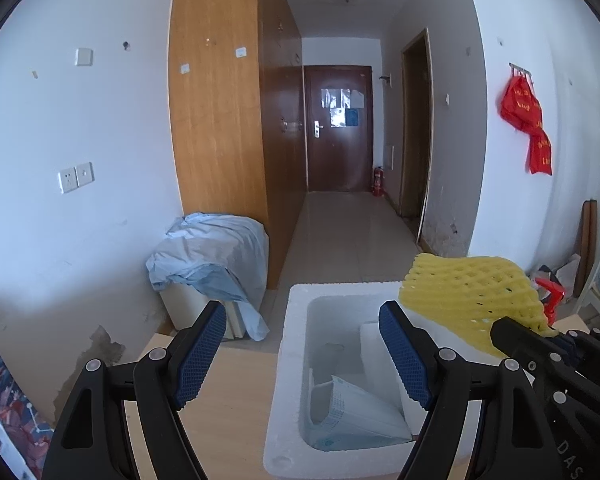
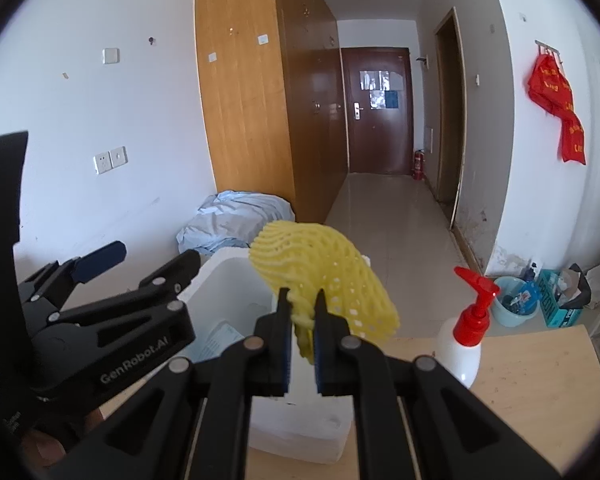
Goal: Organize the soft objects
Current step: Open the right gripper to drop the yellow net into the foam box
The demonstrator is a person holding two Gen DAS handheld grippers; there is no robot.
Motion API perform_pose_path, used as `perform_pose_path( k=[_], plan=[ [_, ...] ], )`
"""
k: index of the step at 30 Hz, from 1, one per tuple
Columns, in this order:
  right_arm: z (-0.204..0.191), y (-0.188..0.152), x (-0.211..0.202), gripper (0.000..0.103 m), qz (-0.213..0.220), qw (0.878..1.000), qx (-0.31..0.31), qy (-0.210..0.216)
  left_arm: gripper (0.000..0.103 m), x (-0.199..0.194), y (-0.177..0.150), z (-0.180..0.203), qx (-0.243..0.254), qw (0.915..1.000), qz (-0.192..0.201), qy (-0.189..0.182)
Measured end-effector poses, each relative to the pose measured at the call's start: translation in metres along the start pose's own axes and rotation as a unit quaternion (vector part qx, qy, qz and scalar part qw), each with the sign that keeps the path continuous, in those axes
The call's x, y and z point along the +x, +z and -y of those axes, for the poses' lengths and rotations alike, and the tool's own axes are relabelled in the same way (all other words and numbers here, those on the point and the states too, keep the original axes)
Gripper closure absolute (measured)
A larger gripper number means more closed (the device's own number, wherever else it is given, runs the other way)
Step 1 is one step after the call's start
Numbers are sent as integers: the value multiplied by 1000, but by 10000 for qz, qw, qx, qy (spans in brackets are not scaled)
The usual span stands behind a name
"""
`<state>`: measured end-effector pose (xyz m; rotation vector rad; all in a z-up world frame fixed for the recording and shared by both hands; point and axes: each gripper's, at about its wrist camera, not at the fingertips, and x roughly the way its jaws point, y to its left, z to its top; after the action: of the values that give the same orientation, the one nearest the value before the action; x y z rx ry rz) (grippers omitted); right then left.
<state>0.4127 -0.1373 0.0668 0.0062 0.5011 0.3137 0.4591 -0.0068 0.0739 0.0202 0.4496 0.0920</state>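
One yellow foam net [image 2: 332, 276]; one foam box [image 1: 296, 360]; perhaps one mask pack [image 1: 356, 412].

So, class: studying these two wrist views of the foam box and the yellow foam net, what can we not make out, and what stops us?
- Foam box floor, right wrist view: yellow foam net and right gripper cover it.
- Packet print, left wrist view: too small.
- Spray bottle, left wrist view: mostly behind the net.
- Door papers: too small.
- Left gripper holds nothing; no contact to judge.
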Motion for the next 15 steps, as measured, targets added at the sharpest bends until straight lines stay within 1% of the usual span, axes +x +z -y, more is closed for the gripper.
perform_pose_path(
  k=[9,13,15],
  plan=[
    [0,-1,11,91,-83,10000,7,11,24,0,0,-2,-29,10000,-25,15],
    [2,-3,19,91,-204,9998,54,51,24,1,1,-4,-60,10000,-34,28],
    [1,-4,21,91,-247,9997,53,6,24,1,1,-5,-79,10000,-35,23]
  ],
)
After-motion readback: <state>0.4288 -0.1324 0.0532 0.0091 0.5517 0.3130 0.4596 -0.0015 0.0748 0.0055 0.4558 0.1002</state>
